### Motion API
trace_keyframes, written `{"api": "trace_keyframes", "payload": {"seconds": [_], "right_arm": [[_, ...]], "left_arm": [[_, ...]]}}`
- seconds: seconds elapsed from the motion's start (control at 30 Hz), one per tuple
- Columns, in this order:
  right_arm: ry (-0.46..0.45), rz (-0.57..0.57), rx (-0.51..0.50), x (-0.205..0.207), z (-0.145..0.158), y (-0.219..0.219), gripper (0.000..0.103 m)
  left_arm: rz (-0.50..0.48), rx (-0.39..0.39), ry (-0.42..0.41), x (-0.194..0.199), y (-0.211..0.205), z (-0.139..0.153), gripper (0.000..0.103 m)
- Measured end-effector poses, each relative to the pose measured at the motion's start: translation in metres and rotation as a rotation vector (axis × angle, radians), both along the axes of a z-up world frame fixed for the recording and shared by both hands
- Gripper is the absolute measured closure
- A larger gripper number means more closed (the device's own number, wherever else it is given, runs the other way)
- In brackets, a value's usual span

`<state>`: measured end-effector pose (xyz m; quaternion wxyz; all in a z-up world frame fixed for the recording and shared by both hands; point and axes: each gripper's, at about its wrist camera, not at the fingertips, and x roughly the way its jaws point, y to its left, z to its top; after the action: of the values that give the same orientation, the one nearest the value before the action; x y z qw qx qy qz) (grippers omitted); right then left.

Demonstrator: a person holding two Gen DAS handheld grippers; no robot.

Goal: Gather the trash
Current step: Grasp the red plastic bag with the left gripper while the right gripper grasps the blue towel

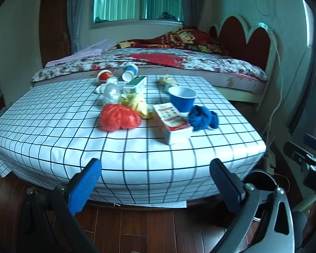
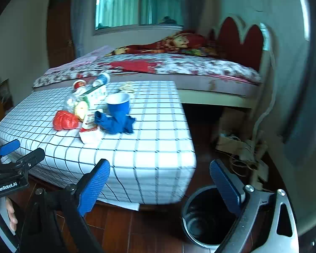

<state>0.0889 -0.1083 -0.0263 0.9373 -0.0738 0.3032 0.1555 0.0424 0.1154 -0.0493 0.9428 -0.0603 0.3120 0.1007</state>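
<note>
The bed [image 1: 179, 63] fills the back of the room, and right in front of it sits the low surface [image 1: 52, 116] under a grid-checked cloth – that's where all the trash is heaped, roughly 12 o'clock from the left gripper [image 1: 155, 181]. Down on the floor at about 5 o'clock in the right view is the black bin [image 2: 202, 217], mouth up and close to the surface's corner, probably parked there so drops are short. In the pile: red plastic bag [image 1: 119, 118], red-and-white carton [image 1: 172, 124], blue cup [image 1: 182, 98], crumpled blue cloth [image 1: 203, 118], clear bottle [image 1: 111, 92]. Both grippers hang off the near edge with jaws spread wide and nothing between them – the right gripper [image 2: 160, 181] sits between the surface's corner and the bin. Looks like nothing's grabbed yet.
</note>
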Motion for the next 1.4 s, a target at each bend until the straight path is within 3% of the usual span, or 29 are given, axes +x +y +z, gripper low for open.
{"api": "trace_keyframes", "payload": {"seconds": [0.2,0.4,0.77,0.93,1.0,1.07,1.13,1.2,1.4], "right_arm": [[0.035,0.107,0.013,0.050,-0.015,0.041,0.026],[0.092,0.168,-0.029,0.096,-0.048,0.078,0.026],[0.143,0.233,-0.074,0.157,-0.074,0.119,0.031],[0.167,0.248,-0.052,0.169,-0.077,0.126,0.048],[0.170,0.253,-0.050,0.171,-0.079,0.129,0.050],[0.184,0.257,-0.041,0.174,-0.081,0.130,0.053],[0.192,0.259,-0.024,0.174,-0.081,0.127,0.058],[0.195,0.269,-0.006,0.171,-0.078,0.124,0.061],[0.135,0.229,0.027,0.153,-0.059,0.104,0.062]], "left_arm": [[0.020,0.002,0.026,0.025,0.019,-0.018,0.002],[0.095,0.007,0.054,0.060,0.058,-0.036,0.003],[0.106,-0.006,0.103,0.127,0.101,-0.055,0.009],[0.067,-0.027,0.125,0.142,0.105,-0.061,0.022],[0.040,-0.039,0.128,0.145,0.104,-0.062,0.028],[0.011,-0.058,0.137,0.149,0.103,-0.065,0.039],[-0.011,-0.067,0.136,0.151,0.101,-0.065,0.058],[-0.019,-0.064,0.126,0.147,0.098,-0.061,0.066],[-0.031,-0.029,0.056,0.126,0.089,-0.038,0.073]]}}
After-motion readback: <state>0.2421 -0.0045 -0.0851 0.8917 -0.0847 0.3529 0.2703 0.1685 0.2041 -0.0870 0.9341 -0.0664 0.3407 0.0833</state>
